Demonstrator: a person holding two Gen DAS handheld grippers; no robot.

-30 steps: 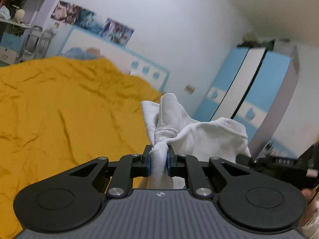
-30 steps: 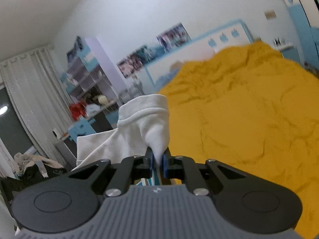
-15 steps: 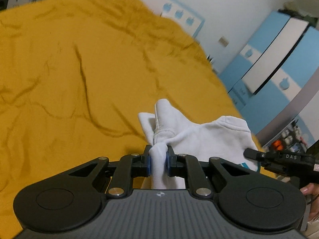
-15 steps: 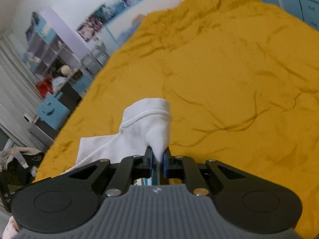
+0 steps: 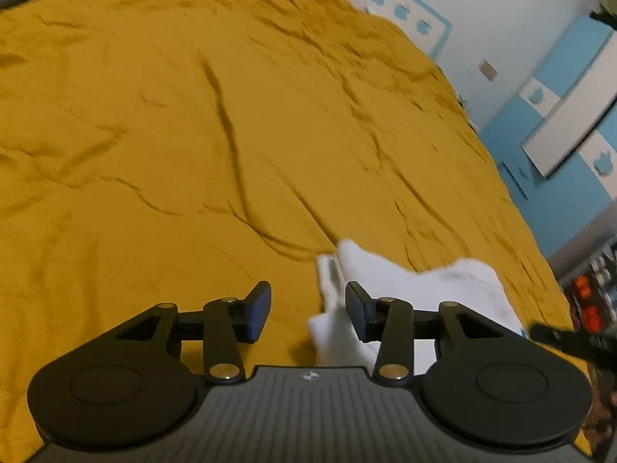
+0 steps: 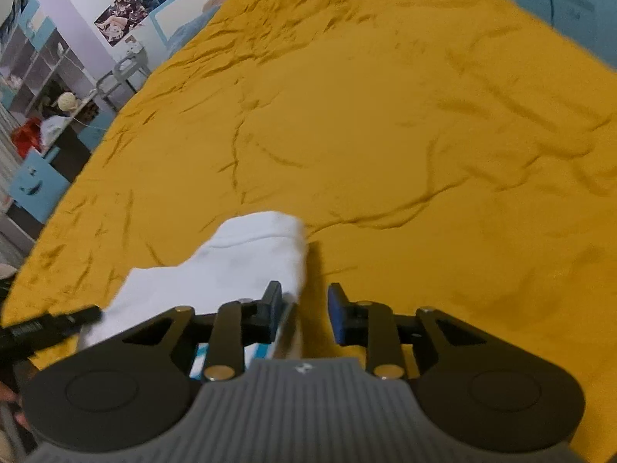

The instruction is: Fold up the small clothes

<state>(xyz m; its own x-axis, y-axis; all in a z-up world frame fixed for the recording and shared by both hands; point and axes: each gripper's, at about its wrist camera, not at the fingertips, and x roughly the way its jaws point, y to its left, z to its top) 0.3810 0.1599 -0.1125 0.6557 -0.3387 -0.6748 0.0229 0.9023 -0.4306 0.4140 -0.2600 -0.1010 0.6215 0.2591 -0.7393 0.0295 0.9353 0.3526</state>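
Note:
A small white garment point(image 5: 405, 289) lies on the yellow bedspread point(image 5: 193, 135) near the bed's front edge. It also shows in the right wrist view point(image 6: 239, 266), with a blue-striped part under the gripper. My left gripper point(image 5: 307, 314) is open, and the garment's left end lies against its right finger. My right gripper point(image 6: 304, 314) is open, and the garment's right end lies by its left finger. Neither gripper holds the cloth.
The yellow bedspread point(image 6: 385, 115) stretches far ahead, wrinkled. A blue and white wardrobe point(image 5: 570, 123) stands right of the bed. Shelves and a desk with clutter point(image 6: 42, 96) stand left of it. The other gripper's tip shows at each view's edge point(image 5: 559, 337).
Both grippers tilted down toward the bed, lowered the white garment onto the bedspread, and opened, letting go of it.

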